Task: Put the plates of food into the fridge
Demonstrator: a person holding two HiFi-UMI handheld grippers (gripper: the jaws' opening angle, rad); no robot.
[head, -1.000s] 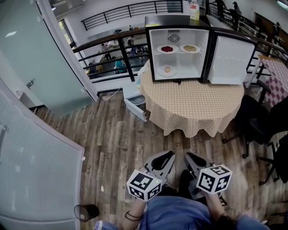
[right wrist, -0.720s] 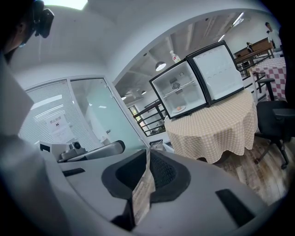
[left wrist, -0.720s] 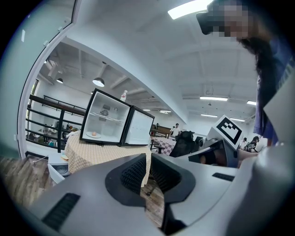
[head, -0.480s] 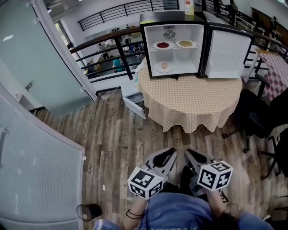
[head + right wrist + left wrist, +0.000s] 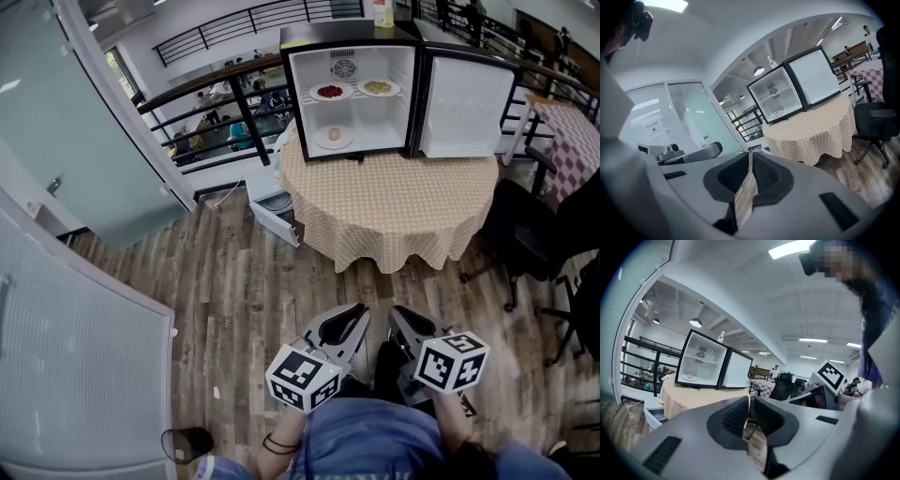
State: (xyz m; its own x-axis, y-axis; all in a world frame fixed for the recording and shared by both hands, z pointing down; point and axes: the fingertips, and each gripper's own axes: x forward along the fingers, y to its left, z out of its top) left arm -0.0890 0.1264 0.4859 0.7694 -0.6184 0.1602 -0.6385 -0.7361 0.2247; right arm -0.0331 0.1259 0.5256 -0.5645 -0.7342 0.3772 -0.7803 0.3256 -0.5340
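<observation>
A small fridge [image 5: 352,89] stands on a round table [image 5: 394,211] covered with a checked cloth. Its door [image 5: 464,108] is swung wide open on the fridge's right side. All three plates of food are already inside the fridge. On the upper shelf a plate with red food [image 5: 330,92] sits on the left, and a plate with yellow food [image 5: 378,88] is just beside it on the right. Below them, on the fridge's floor towards the left, lies a plate with a pale round item [image 5: 333,137]. A bottle [image 5: 383,13] stands on top of the fridge. A black chair [image 5: 530,239] stands to the right of the fridge, at the table's edge.

Both grippers are held well away from the fridge, across the wooden floor [image 5: 244,281] and close to the person's body, and they point towards it. The left gripper [image 5: 354,314] has its jaws drawn together with only a thin slit between the pads, and it grips nothing. The right gripper [image 5: 398,317], just beside it, is closed the same way and is also empty.
</observation>
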